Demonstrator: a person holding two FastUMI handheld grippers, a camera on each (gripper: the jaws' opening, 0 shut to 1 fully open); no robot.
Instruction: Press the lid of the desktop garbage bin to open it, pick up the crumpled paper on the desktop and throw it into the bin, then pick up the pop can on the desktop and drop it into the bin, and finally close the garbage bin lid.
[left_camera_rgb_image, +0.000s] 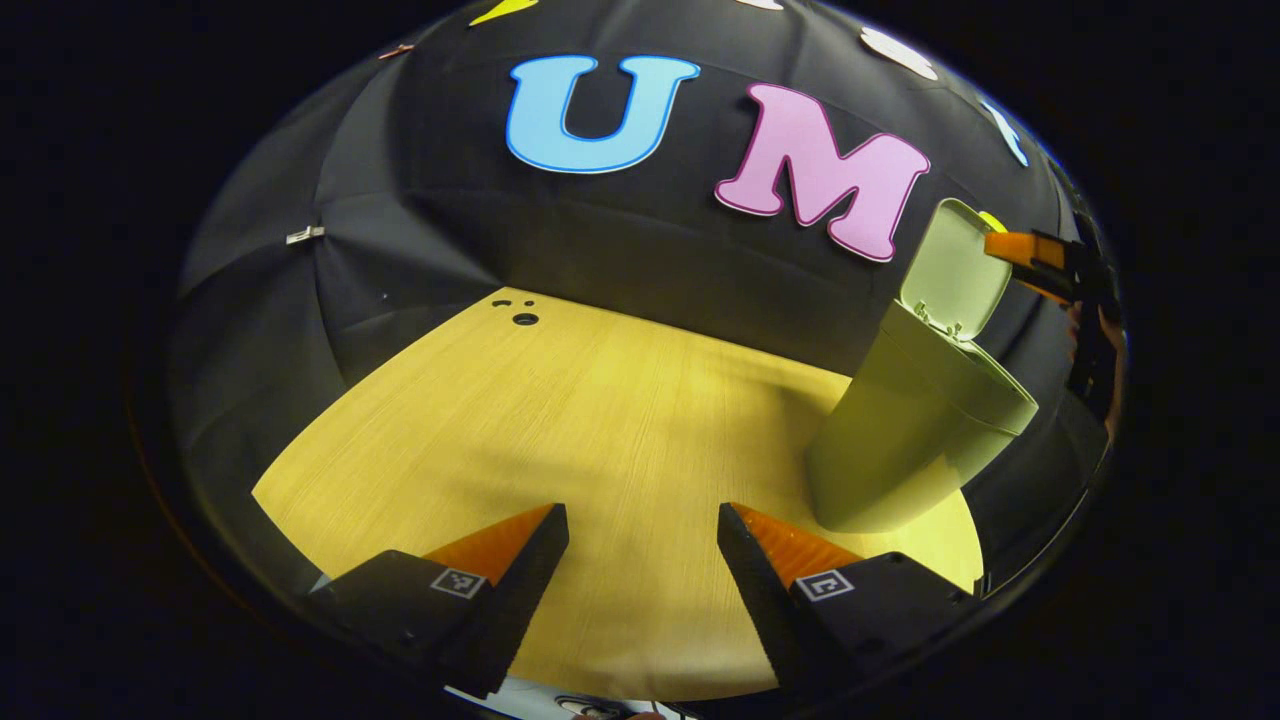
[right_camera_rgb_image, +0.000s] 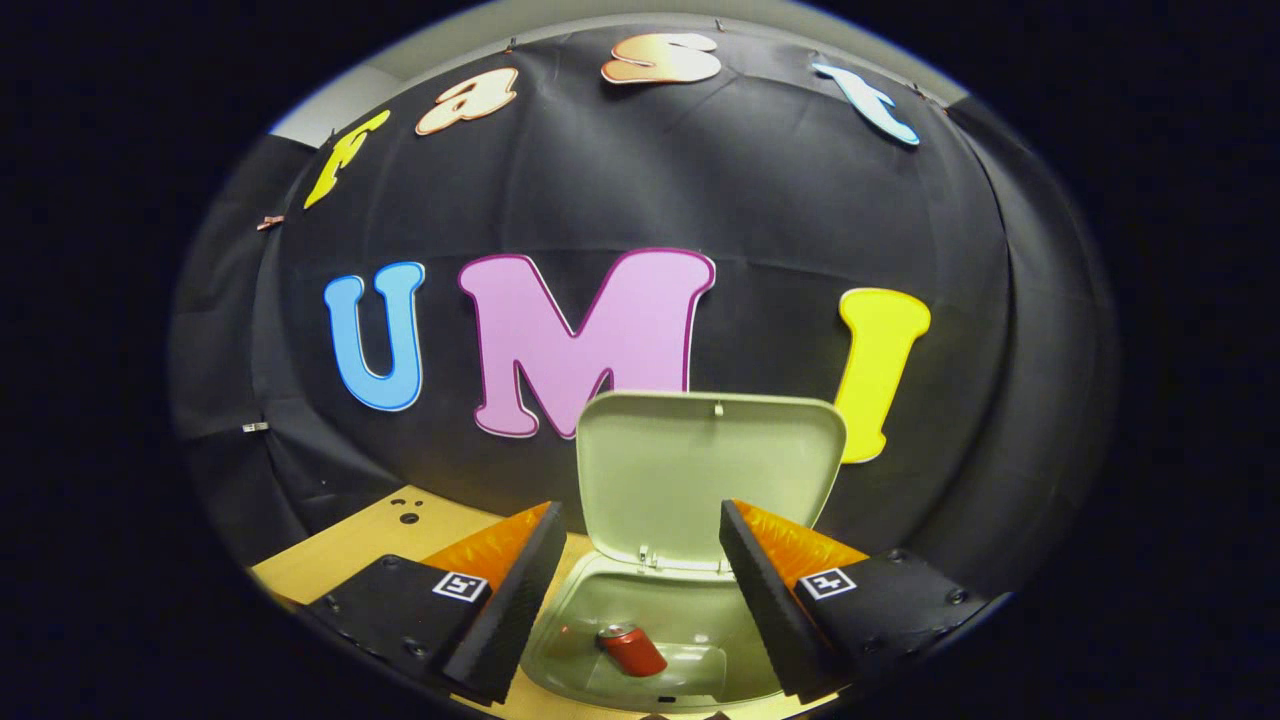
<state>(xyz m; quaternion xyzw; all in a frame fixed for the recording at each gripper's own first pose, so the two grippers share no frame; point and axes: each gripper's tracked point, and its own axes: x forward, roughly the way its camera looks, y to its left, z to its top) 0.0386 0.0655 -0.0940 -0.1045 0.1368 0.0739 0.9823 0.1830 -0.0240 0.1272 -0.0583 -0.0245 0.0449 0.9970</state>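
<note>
The pale green garbage bin (left_camera_rgb_image: 920, 420) stands at the right of the wooden table, its lid (left_camera_rgb_image: 955, 270) swung up. In the right gripper view I look down into the bin (right_camera_rgb_image: 600, 625), whose lid (right_camera_rgb_image: 700, 470) stands upright behind the opening. A red pop can (right_camera_rgb_image: 632, 650) lies on the bin's bottom. My right gripper (right_camera_rgb_image: 640, 580) hangs open above the opening with nothing between its fingers. The right gripper (left_camera_rgb_image: 1040, 262) also appears beside the raised lid in the left gripper view. My left gripper (left_camera_rgb_image: 642, 560) is open over the bare table, left of the bin.
The wooden table (left_camera_rgb_image: 600, 420) stretches left of the bin, with small holes (left_camera_rgb_image: 524, 318) near its far corner. Black cloth walls close in behind and on both sides.
</note>
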